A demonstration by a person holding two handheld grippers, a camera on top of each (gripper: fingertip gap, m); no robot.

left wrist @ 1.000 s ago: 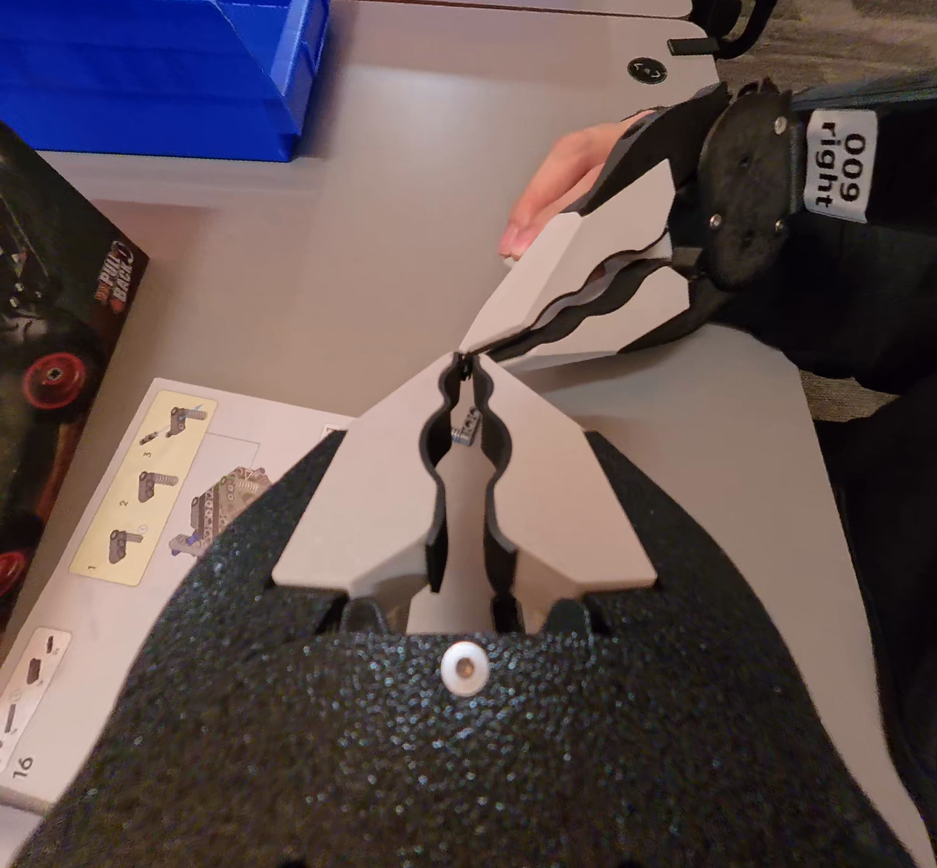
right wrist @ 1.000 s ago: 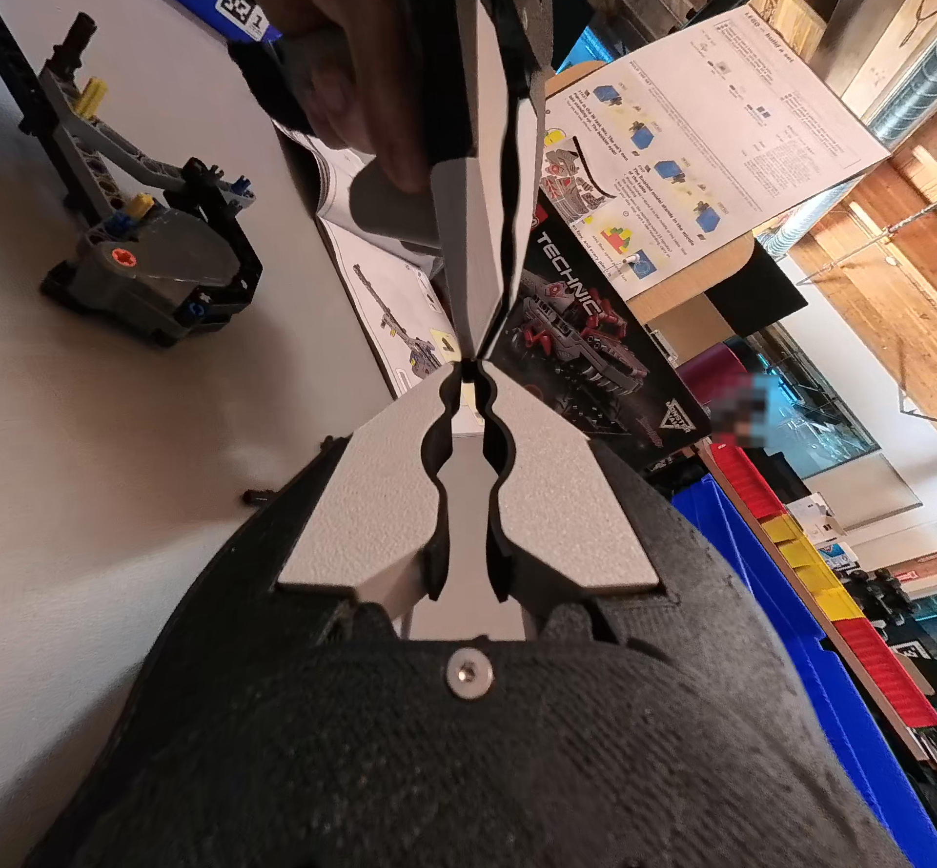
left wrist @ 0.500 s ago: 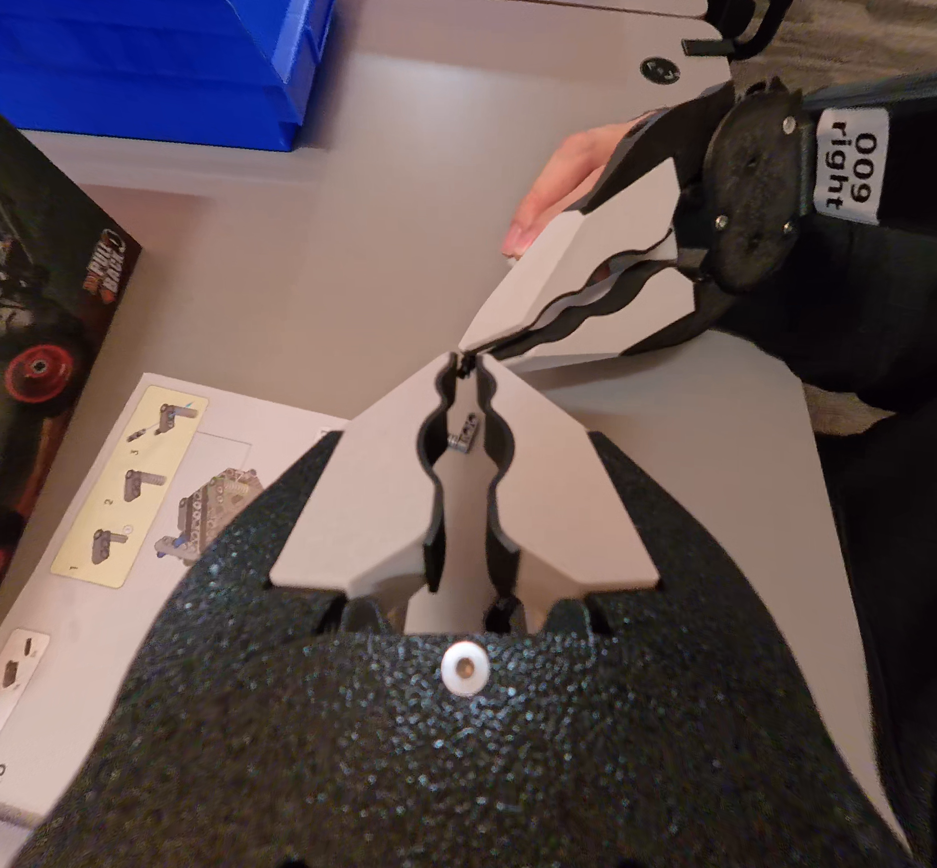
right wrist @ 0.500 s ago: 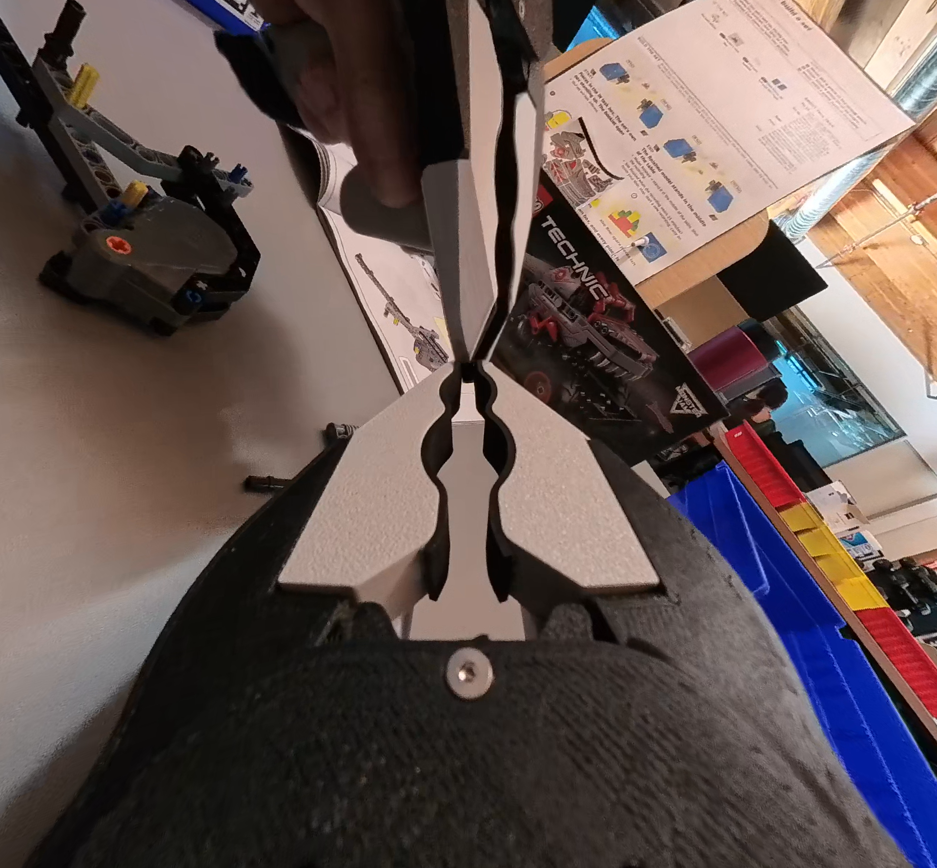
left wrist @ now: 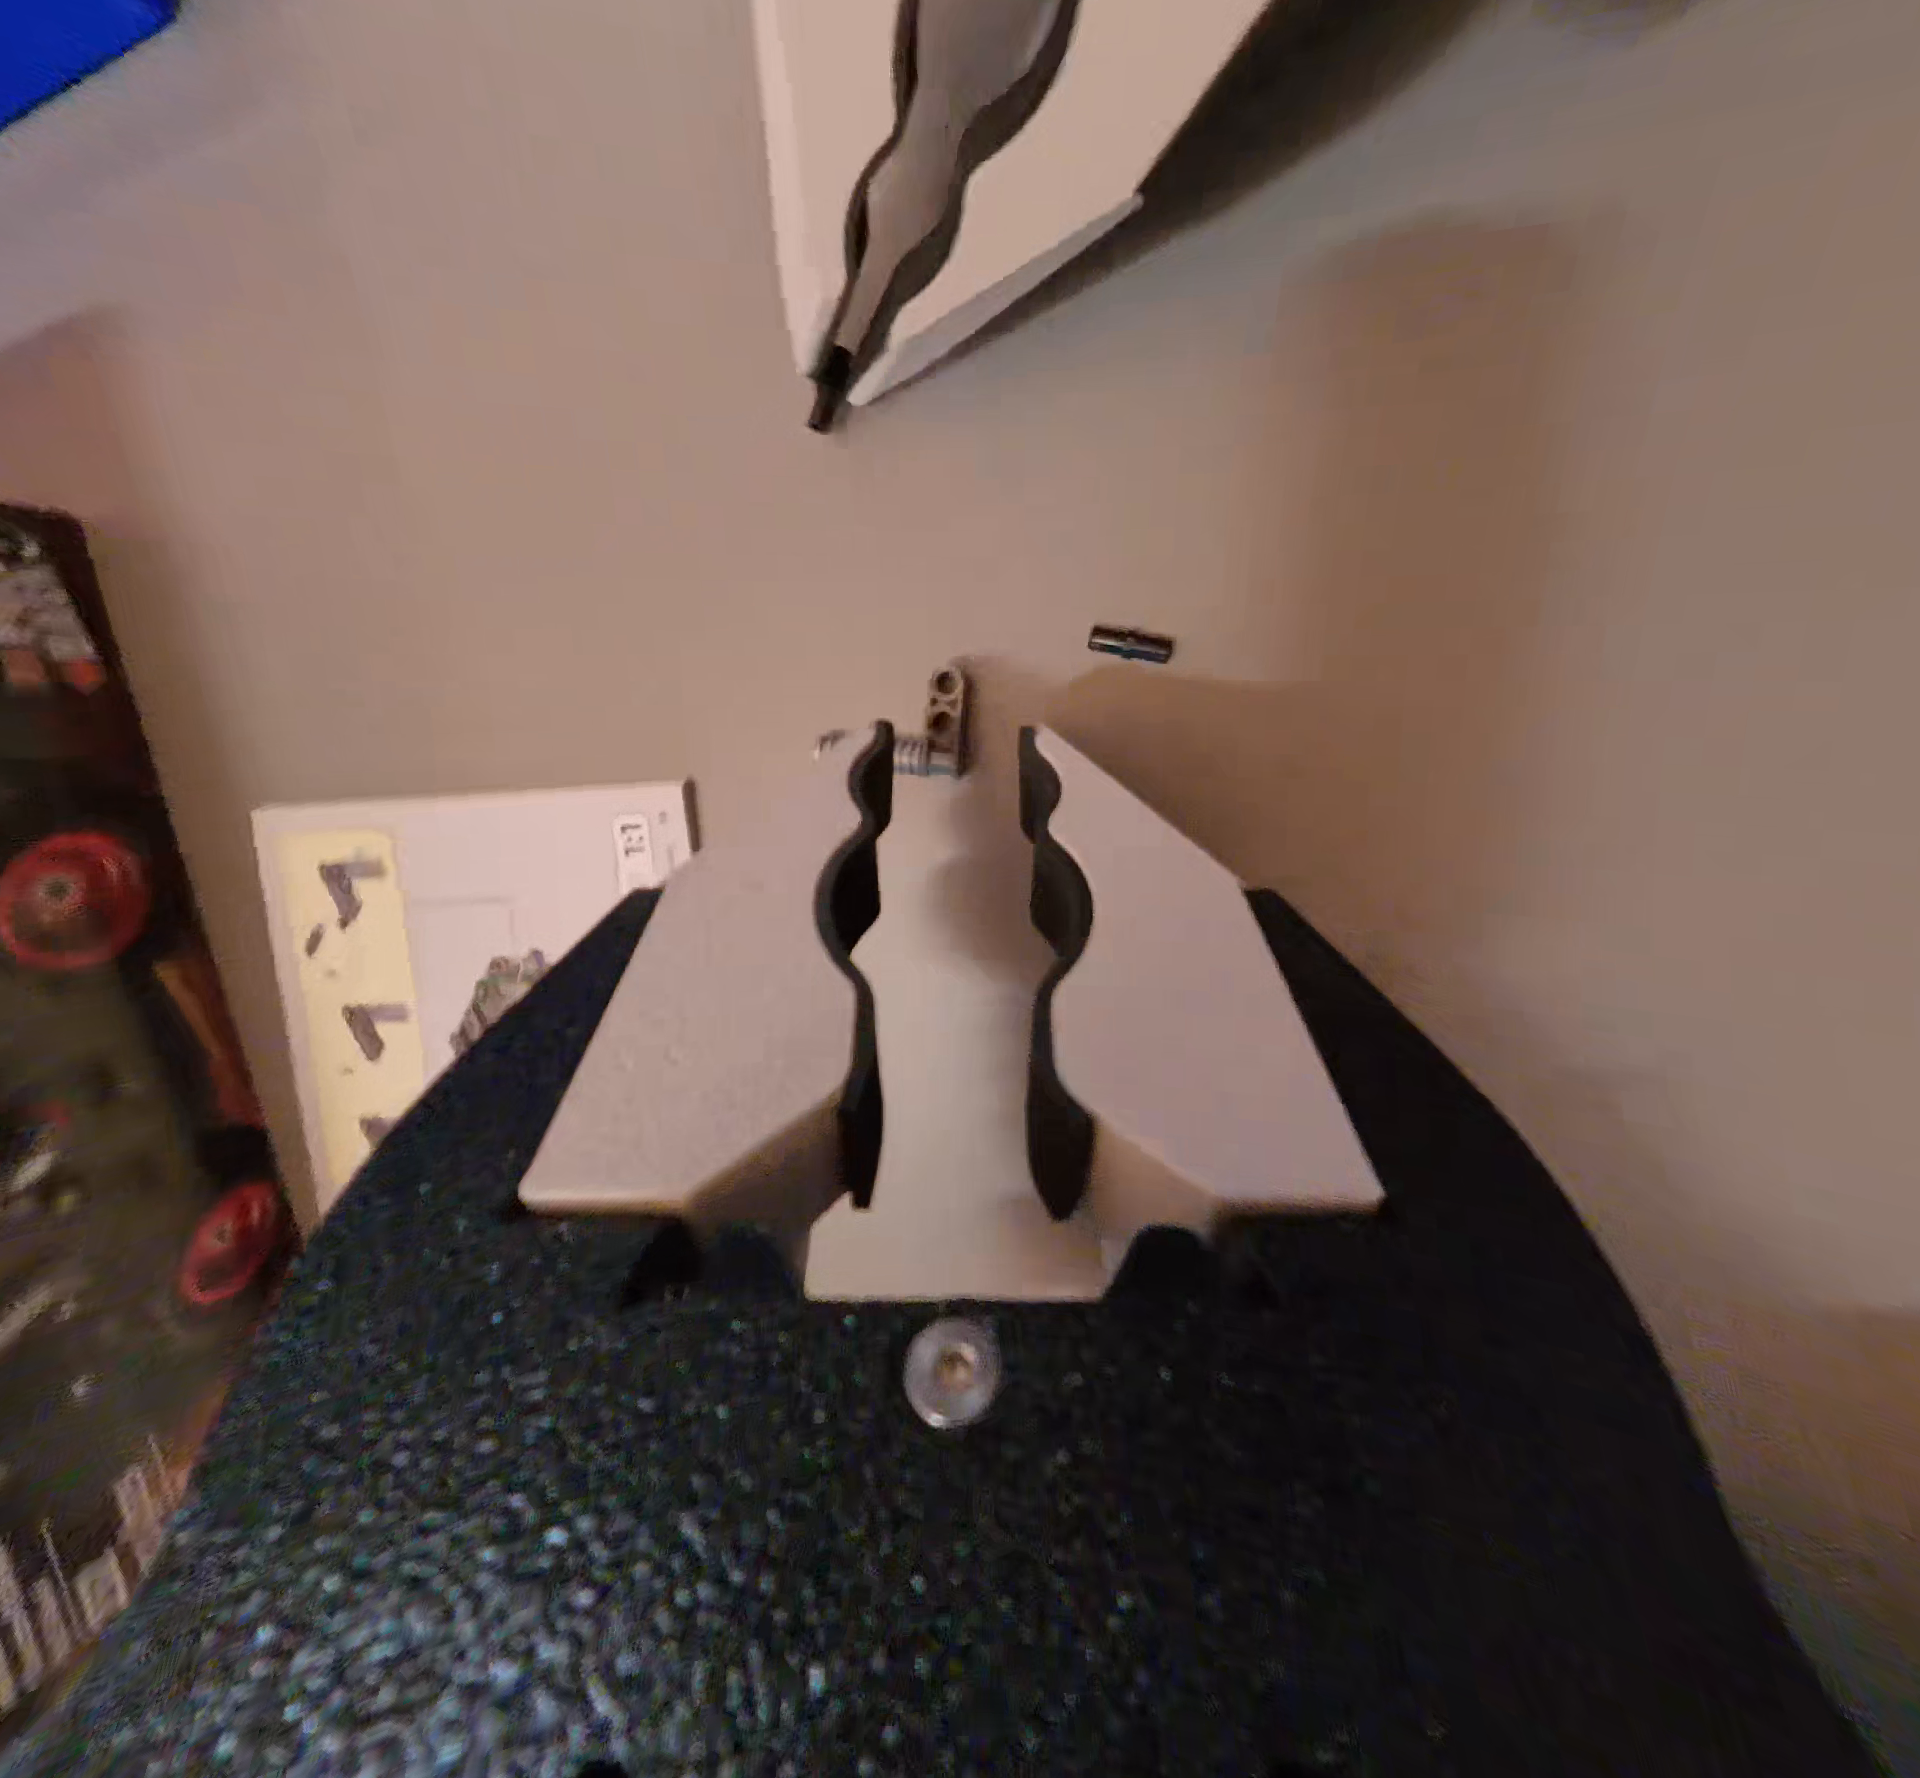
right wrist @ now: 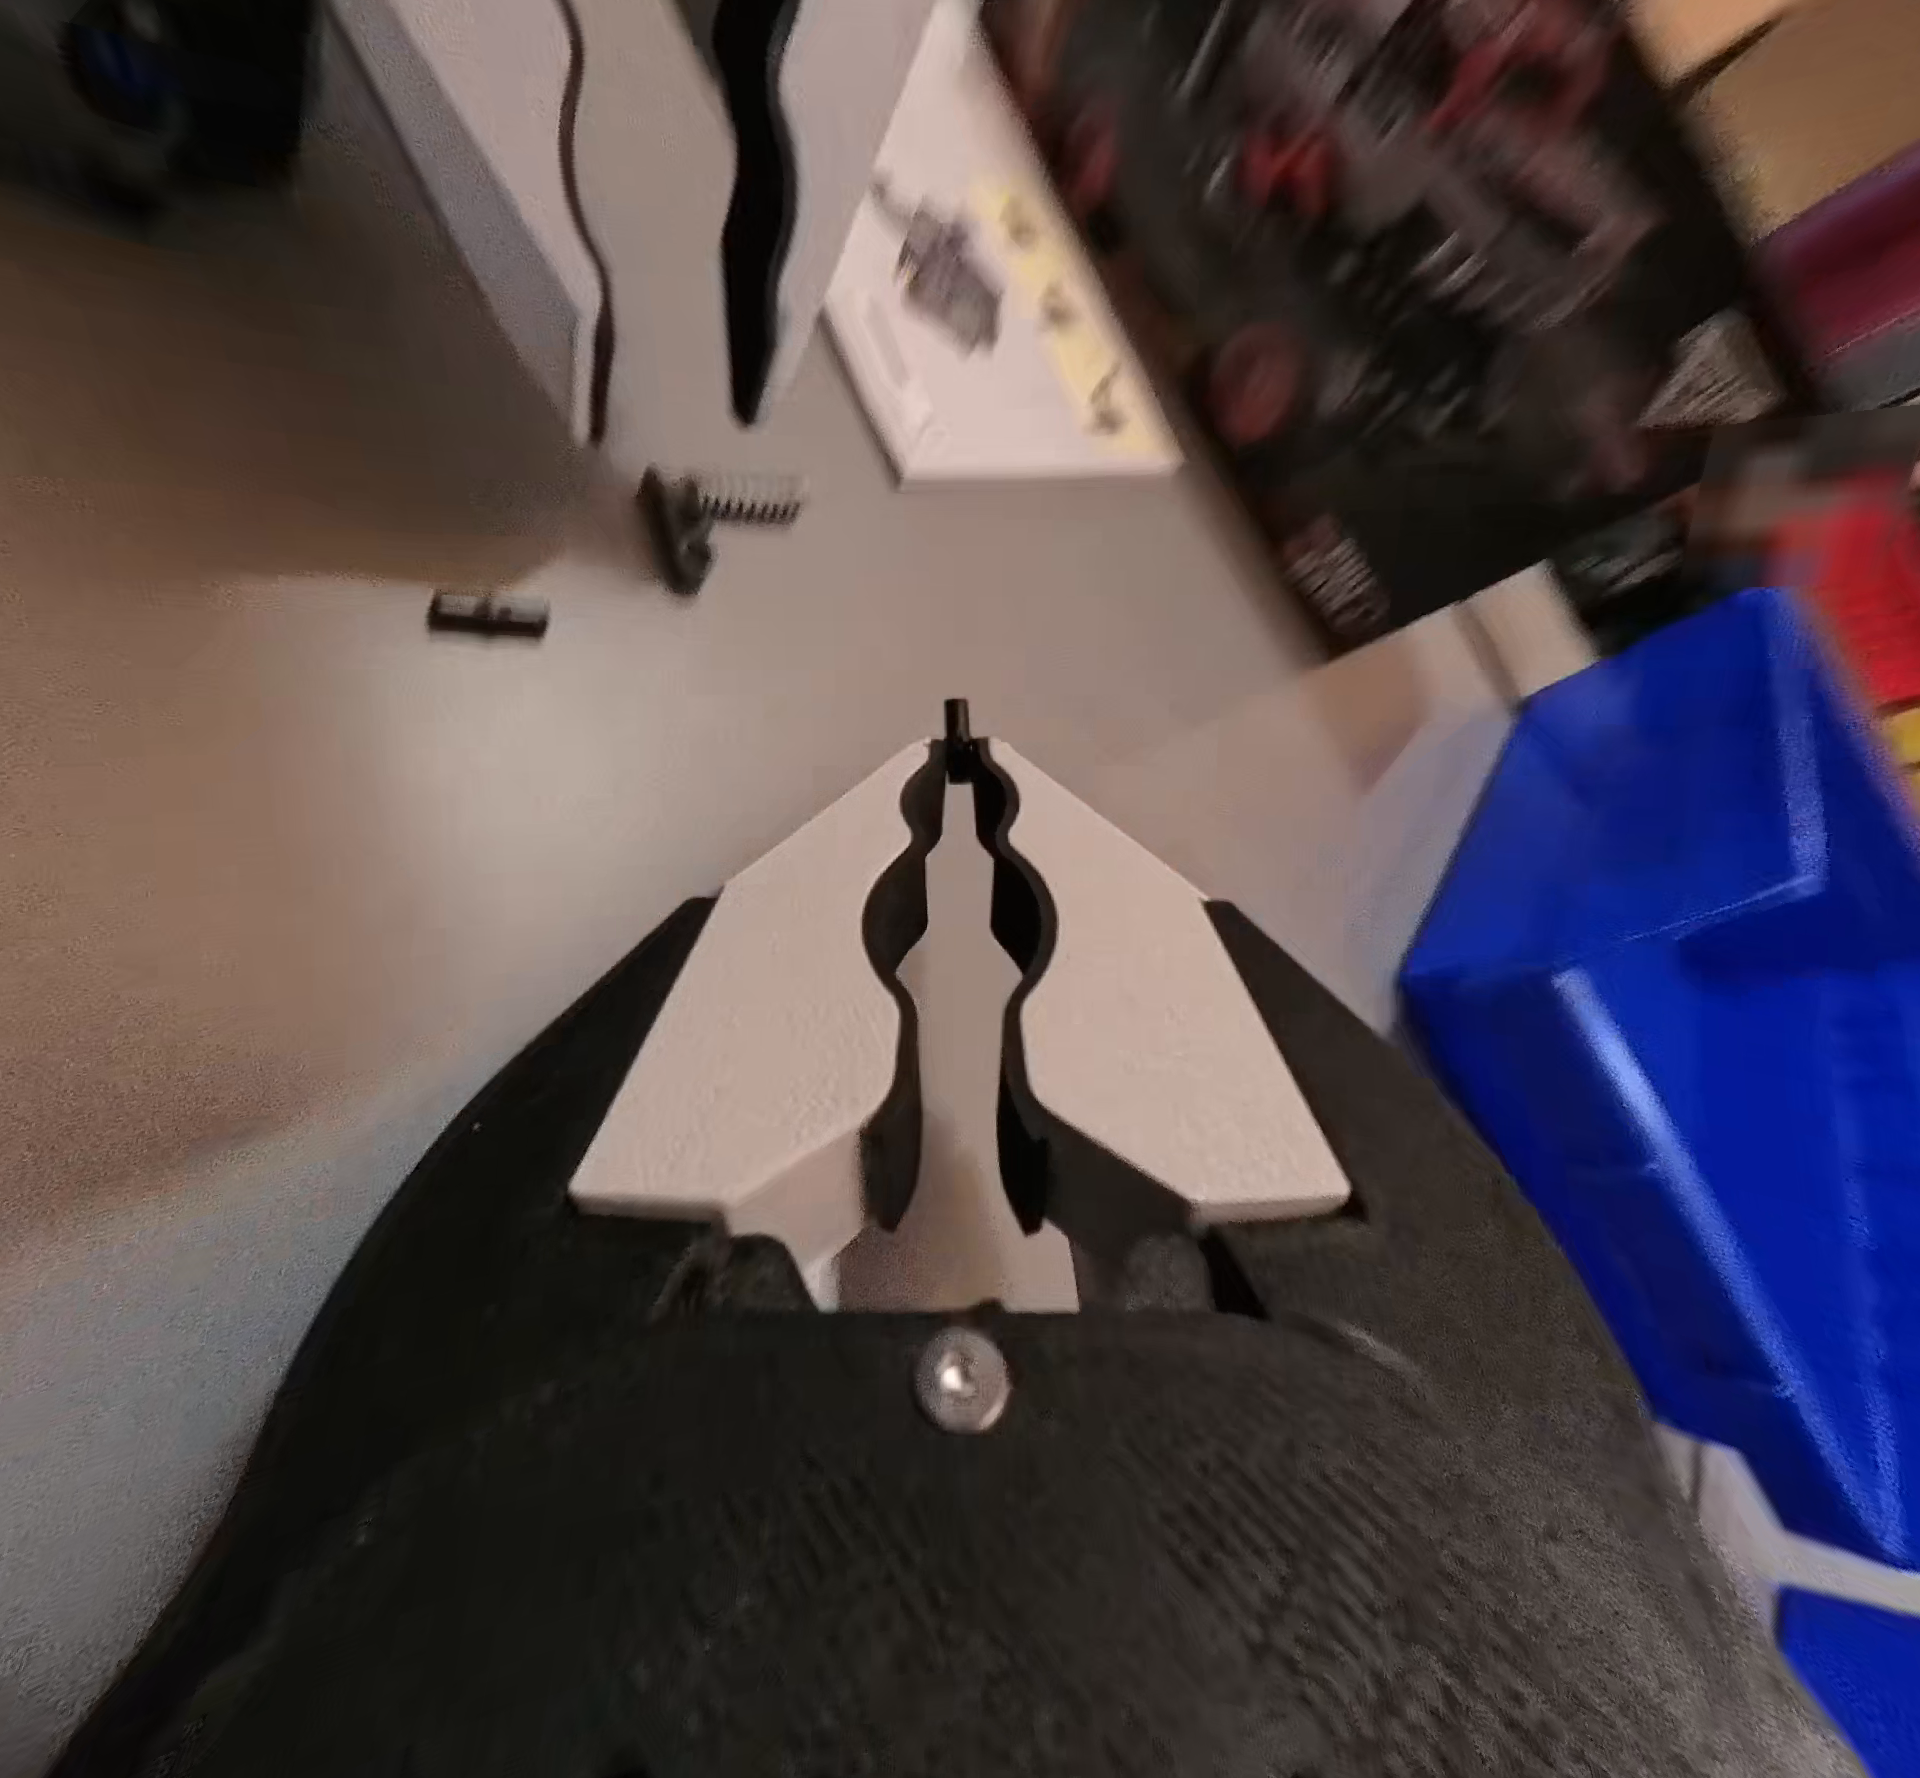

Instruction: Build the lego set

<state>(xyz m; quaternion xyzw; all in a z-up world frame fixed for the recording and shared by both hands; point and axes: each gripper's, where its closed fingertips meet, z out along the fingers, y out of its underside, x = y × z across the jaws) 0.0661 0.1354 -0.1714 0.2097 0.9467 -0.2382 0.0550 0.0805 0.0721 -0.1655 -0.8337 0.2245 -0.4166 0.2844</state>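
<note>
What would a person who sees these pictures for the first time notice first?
Probably the two pairs of grey tongs facing each other over the beige table. The right tongs are shut on a small black pin, while the left tongs stand open above a grey connector with an axle lying on the table. To the right, a bright blue bin draws the eye.

Counts on the table

Two grippers: the left gripper (left wrist: 951, 741) with its jaws apart, the right gripper (right wrist: 958, 746) pinching one black pin (right wrist: 953, 722). Loose pieces: one grey connector (left wrist: 948, 700) with a ribbed axle, and one dark pin (left wrist: 1130, 642). One booklet (left wrist: 468, 907), one box (left wrist: 94, 949), and one sharp blue bin (right wrist: 1683, 1053).
</note>
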